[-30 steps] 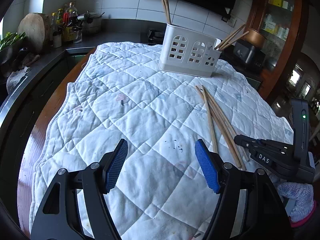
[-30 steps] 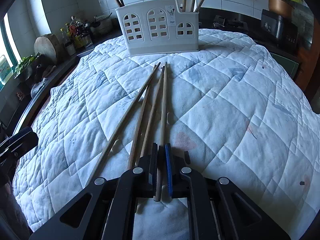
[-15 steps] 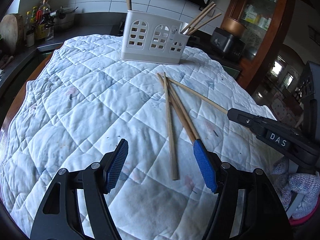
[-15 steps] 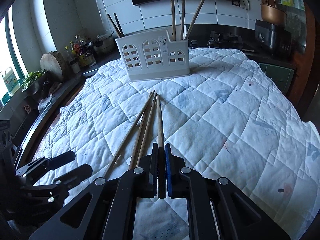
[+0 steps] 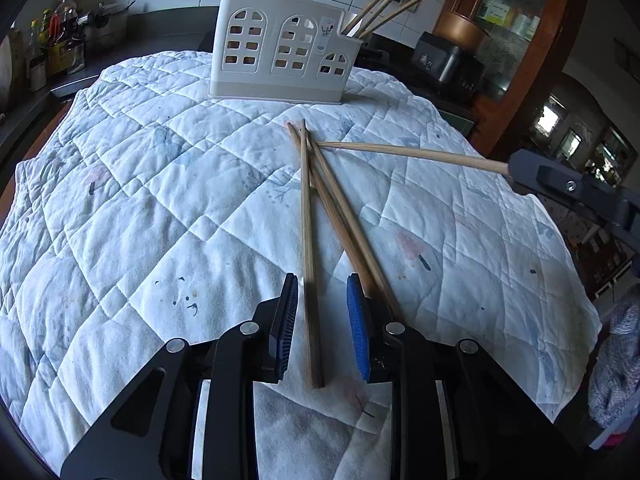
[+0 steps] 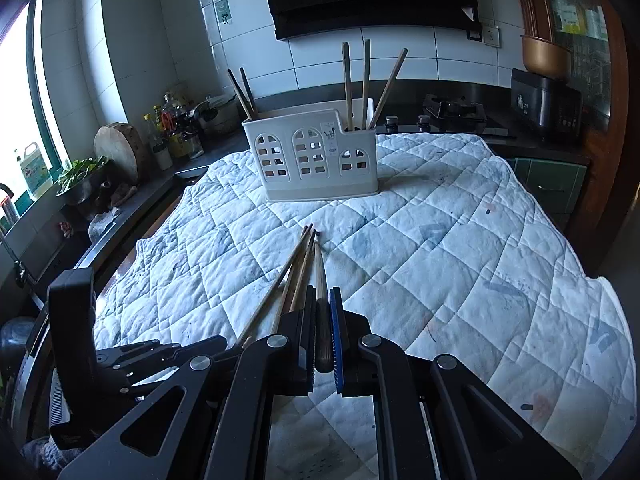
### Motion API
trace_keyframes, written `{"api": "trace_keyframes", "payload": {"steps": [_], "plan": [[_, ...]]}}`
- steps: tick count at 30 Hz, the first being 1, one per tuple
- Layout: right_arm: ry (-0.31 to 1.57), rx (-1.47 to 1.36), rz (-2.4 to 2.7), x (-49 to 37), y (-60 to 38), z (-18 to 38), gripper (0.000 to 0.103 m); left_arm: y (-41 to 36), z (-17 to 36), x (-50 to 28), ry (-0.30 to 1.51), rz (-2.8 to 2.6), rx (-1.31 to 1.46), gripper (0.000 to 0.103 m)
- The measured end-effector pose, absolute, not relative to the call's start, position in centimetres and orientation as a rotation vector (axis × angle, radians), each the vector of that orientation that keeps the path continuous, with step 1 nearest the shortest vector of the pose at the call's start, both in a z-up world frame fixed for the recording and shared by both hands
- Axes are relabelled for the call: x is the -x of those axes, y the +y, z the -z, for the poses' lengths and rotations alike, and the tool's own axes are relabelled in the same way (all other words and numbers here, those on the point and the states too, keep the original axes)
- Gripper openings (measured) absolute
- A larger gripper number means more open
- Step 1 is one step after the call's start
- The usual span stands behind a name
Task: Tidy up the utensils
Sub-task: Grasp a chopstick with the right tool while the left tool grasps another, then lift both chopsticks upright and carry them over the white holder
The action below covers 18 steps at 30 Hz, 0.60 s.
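A white utensil holder (image 5: 280, 50) with arched holes stands at the far side of the quilt and has several chopsticks upright in it; it also shows in the right wrist view (image 6: 316, 160). Three wooden chopsticks (image 5: 338, 216) lie on the quilt. My left gripper (image 5: 322, 294) is low over them, its jaws partly closed around the end of one chopstick (image 5: 307, 248) without gripping it. My right gripper (image 6: 322, 312) is shut on another chopstick (image 6: 319, 268) and holds it lifted; that chopstick shows in the left wrist view (image 5: 412, 154) too.
The white quilted cloth (image 5: 160, 200) covers the table. A dark counter with bottles (image 6: 172, 136), a wooden board (image 6: 118, 150) and greens runs along the left. A stove (image 6: 456, 112) and a black appliance (image 6: 544, 102) stand behind the table.
My left gripper has moved right and forward onto the lying chopsticks and its jaws have narrowed. My right gripper has lifted its chopstick off the quilt.
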State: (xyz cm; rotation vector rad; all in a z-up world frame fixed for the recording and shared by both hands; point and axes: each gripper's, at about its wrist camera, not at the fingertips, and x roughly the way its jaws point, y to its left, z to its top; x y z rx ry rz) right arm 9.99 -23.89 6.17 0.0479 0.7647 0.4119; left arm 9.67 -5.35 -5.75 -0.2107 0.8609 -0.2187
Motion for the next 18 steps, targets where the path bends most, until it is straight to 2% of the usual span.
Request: {"api": "trace_keyframes", "payload": {"steps": [4,9,18], "plan": [[0.74,-0.043,-0.417,-9.8,-24.1,-7.1,0.007,-5.4,6.3,-10.1,0.884,0.199,0.211,0.024],[0.714,-0.037,-0.428,-9.8,-24.0,-8.3,0.007,-5.7,6.4,-10.3,0.894,0.154,0.166,0.008],[0.684,-0.006,-0.45,-10.2,-24.0,-10.6,0.007,-4.4,3.4,-9.7,0.808,0.162,0.172,0.006]]}}
